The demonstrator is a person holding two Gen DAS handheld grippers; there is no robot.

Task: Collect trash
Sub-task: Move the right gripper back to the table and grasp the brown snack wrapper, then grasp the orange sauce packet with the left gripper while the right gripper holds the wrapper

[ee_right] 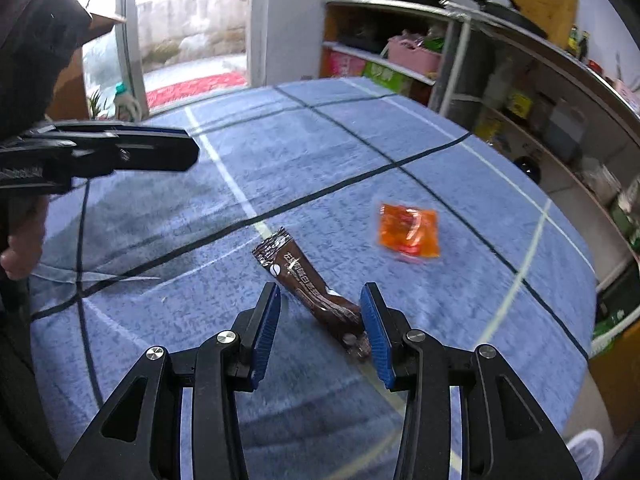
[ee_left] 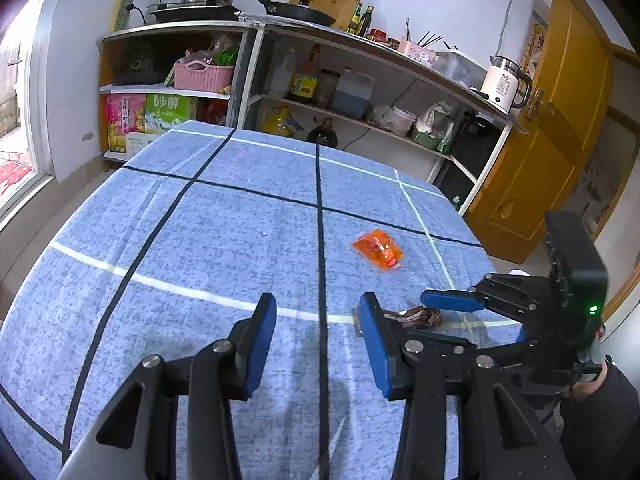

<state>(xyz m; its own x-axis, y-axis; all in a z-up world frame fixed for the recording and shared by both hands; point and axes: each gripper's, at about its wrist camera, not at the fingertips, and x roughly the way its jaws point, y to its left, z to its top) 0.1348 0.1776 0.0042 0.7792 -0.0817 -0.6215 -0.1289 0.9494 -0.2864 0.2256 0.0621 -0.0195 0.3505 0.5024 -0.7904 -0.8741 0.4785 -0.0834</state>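
Note:
A brown snack wrapper [ee_right: 308,280] lies on the blue checked tablecloth [ee_right: 320,160]. My right gripper [ee_right: 320,312] is open, its jaws on either side of the wrapper's near end, and the right finger touches it. The wrapper also shows in the left wrist view [ee_left: 416,316], partly hidden behind my left gripper's finger. An orange packet [ee_right: 408,230] lies further off to the right; it also shows in the left wrist view [ee_left: 378,249]. My left gripper [ee_left: 318,320] is open and empty above the cloth. The right gripper [ee_left: 452,301] comes in from the right in that view.
Kitchen shelves [ee_left: 256,92] with bottles, boxes and a pink basket [ee_left: 202,74] stand beyond the table's far edge. A white kettle [ee_left: 504,82] sits on the counter. A yellow door [ee_left: 560,128] is at the right. A glass door [ee_right: 188,20] is at the left.

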